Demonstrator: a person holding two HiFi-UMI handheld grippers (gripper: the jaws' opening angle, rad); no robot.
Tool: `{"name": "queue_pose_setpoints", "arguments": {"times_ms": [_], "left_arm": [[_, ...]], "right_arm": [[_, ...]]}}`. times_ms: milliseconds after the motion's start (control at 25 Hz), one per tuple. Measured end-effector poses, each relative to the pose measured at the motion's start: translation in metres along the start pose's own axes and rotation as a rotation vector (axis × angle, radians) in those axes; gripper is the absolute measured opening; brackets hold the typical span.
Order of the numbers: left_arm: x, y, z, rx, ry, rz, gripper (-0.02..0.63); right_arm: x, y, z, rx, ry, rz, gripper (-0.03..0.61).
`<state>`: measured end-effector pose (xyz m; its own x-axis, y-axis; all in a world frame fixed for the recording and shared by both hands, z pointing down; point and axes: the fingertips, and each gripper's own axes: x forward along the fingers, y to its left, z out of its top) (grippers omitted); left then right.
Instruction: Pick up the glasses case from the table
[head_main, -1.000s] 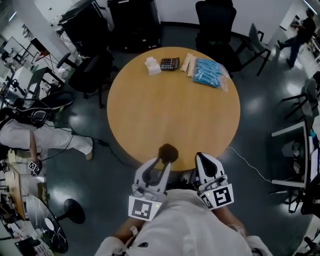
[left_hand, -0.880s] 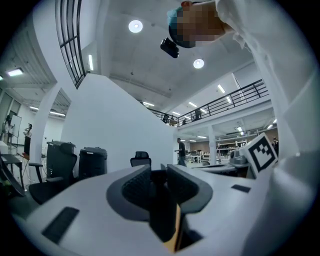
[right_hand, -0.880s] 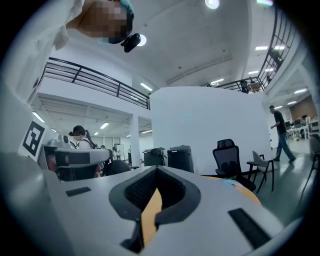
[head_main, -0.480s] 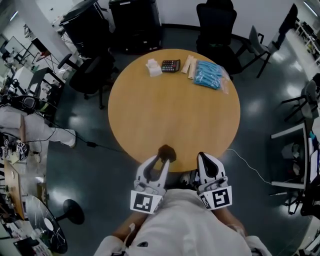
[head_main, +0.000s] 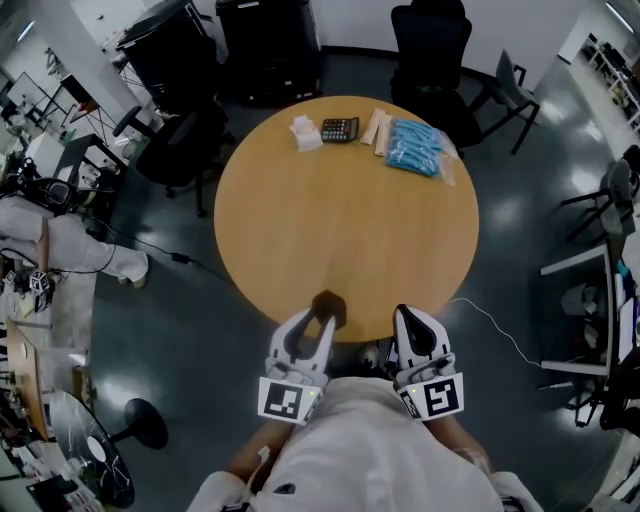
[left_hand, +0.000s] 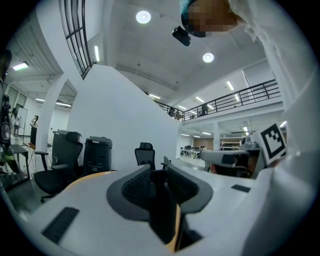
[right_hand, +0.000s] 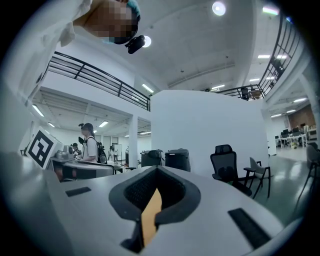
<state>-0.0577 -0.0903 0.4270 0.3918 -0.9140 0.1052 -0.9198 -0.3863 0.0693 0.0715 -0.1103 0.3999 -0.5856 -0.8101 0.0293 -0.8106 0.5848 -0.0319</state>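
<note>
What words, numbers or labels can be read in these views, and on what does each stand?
No text is readable.
Calculator: key print too small to read.
Blue packet: any print too blurred.
Left gripper and right gripper cubes: square marker patterns, no letters.

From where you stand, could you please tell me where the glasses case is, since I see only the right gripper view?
Observer: In the head view the glasses case is a dark thing at the near edge of the round table.
Operator: Thank you. Is the left gripper anywhere near it?
Observer: The left gripper has it between its jaws. In the left gripper view they seem to press on it from both sides.
Operator: Does anything else lie close by?
Observer: The other things on the table, among them a calculator and a blue packet, lie along its far edge.
</note>
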Motion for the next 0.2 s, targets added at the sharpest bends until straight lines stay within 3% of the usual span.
{"name": "queue_pose_setpoints", "arguments": {"times_ms": [200], "left_arm": [[-0.0032,-0.0007,-0.0029,-0.016,0.017,-0.001,0.107]], "right_arm": [[-0.0023,0.003,-0.0005,-0.002,0.0,0.002,0.015]]}}
